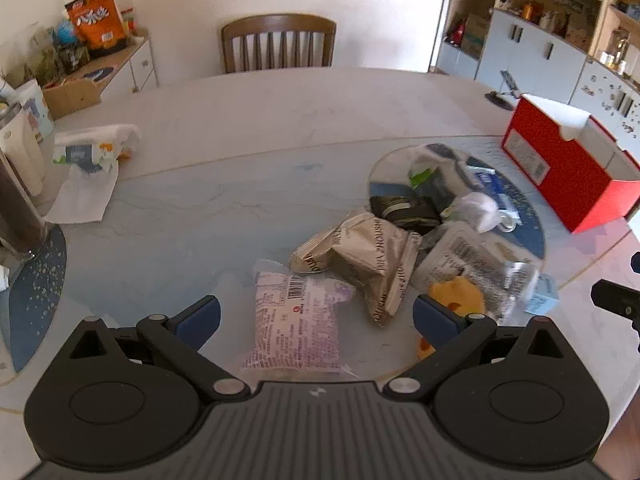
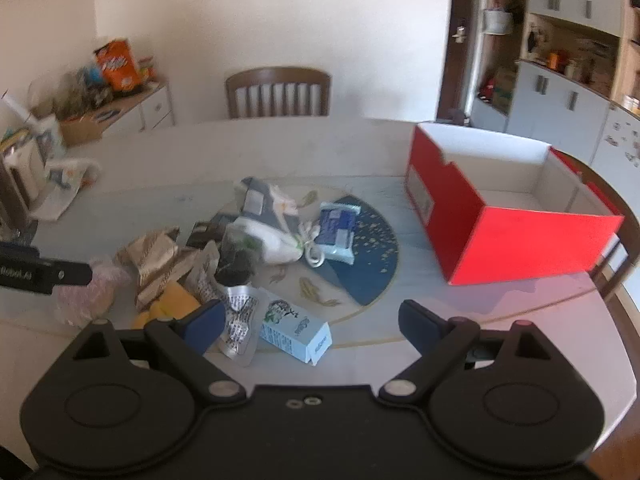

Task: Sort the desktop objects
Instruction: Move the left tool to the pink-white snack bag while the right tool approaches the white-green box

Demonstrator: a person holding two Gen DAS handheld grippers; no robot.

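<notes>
Left wrist view first, reading from the left edge: I see a tissue pack (image 1: 94,148) lying near the table's (image 1: 248,120) far-left side, well apart from the clutter. My left gripper (image 1: 316,314) has its jaws spread wide and holds nothing; between them lies a pink snack packet (image 1: 296,324) flat on the glass, touching neither finger. Just right of it sits a crumpled silver-brown bag (image 1: 368,264), and beside my right-hand finger a yellow duck toy (image 1: 456,296) pokes out (partly hidden by the finger). Behind these, a pile of small packets spreads over a round blue placemat (image 1: 528,216). Further right stands the red box (image 1: 560,168), open at the top, apart from the pile.

Right wrist view, again from the left: the other gripper's black finger juts in over the pink packet (image 2: 90,288). Then comes the crumpled bag (image 2: 152,260), the duck toy (image 2: 176,300) and a foil blister pack (image 2: 238,320). My right gripper (image 2: 312,320) is likewise wide apart and empty, with a small light-blue carton (image 2: 298,332) lying on its side between the fingers, untouched. Beyond it, on the right, the red box (image 2: 508,216) shows a white interior.
</notes>
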